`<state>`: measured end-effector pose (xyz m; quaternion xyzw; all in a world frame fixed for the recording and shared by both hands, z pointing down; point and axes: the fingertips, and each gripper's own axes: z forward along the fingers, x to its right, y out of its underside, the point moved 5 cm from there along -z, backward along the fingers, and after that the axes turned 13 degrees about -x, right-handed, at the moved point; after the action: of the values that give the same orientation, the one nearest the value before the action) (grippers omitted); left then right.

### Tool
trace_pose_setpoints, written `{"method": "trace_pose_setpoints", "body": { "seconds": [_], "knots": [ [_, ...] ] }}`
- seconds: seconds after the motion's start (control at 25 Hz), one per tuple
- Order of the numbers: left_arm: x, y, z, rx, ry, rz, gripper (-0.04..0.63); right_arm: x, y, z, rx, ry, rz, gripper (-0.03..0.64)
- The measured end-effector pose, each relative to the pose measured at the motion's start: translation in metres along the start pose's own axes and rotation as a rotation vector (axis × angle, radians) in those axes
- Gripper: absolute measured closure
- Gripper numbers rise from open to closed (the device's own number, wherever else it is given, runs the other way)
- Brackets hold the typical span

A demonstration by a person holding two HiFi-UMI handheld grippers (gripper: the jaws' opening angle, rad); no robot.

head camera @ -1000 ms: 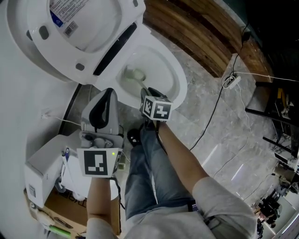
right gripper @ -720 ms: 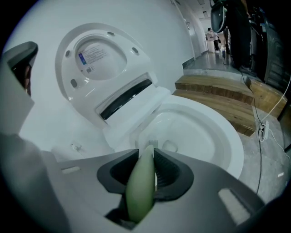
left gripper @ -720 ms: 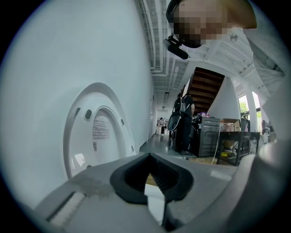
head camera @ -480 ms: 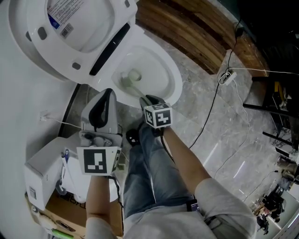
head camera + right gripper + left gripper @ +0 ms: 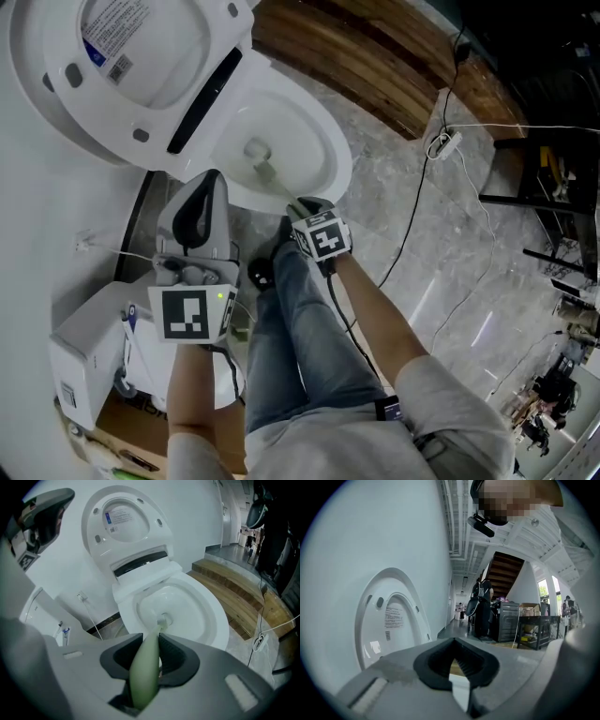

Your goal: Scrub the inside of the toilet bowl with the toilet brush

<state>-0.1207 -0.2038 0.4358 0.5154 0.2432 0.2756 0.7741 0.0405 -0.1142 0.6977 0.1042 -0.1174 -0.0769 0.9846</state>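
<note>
Sliding the toilet brush (image 5: 144, 674), clamped in our right gripper (image 5: 150, 656), from the left wall toward the drain of the toilet bowl (image 5: 216, 620), we judge scrubbing midway; left gripper (image 5: 457, 663) stays closed, empty, nearer us.

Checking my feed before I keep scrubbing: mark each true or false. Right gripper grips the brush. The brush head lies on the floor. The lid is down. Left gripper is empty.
1. The right gripper is shut on the toilet brush handle. True.
2. The brush head lies on the floor. False: the brush head is down inside the toilet bowl.
3. The lid is down. False: the lid stands raised.
4. The left gripper holds nothing. True: its jaws are together and empty.
</note>
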Motion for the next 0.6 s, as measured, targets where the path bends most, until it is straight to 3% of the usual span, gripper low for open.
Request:
{"method": "trace_pose_setpoints", "body": {
  "seconds": [0.6],
  "knots": [
    [0.024,-0.006,0.007,0.008,0.052,0.018,0.591,0.039,0.031,-0.031,-0.058,0.138,-0.129,0.514]
  ]
}}
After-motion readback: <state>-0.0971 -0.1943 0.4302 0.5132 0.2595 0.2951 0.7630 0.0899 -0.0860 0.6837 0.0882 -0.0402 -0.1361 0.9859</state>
